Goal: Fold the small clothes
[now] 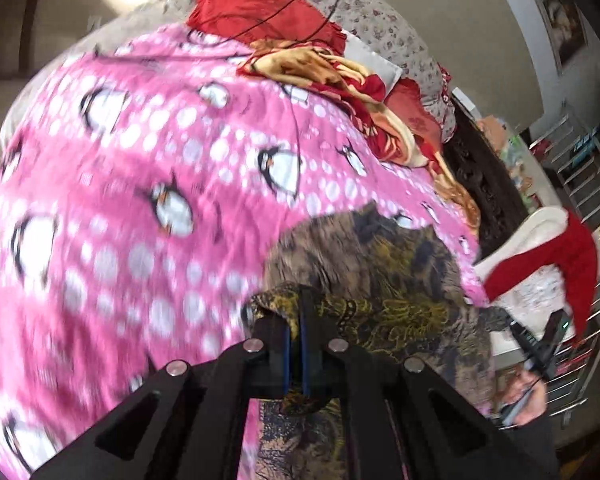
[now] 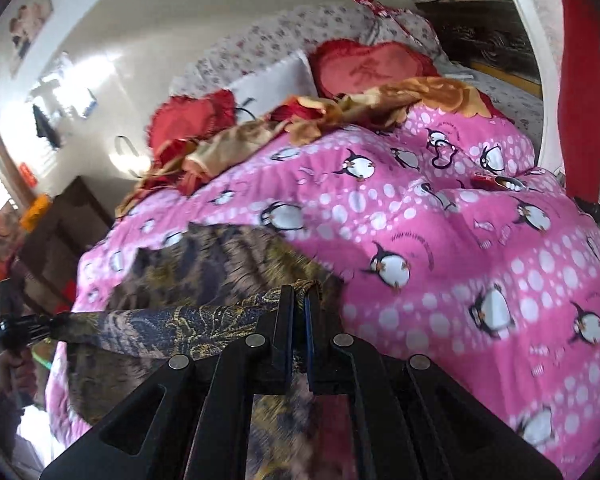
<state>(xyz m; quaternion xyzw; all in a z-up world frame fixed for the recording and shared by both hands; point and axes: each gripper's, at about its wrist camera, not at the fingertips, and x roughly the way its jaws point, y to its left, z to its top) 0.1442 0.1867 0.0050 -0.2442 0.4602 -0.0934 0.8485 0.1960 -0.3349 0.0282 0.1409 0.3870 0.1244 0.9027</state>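
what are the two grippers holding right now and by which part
Both hold the dark patterned cloth: left gripper and right gripper each pinch its top edge, stretched between them.

So both tools have a corner of the same garment (image 2: 204, 264) pinched: left tool (image 1: 299, 312) on one end, right tool (image 2: 300, 312) on the other, with the top edge stretched between them. The rest of it drapes ahead of the tools onto the quilt (image 2: 440, 240) on the bed. Past the garment, a crumpled blanket (image 2: 340, 112) lies on the quilt's far end, with pillows (image 2: 372, 68) behind it.
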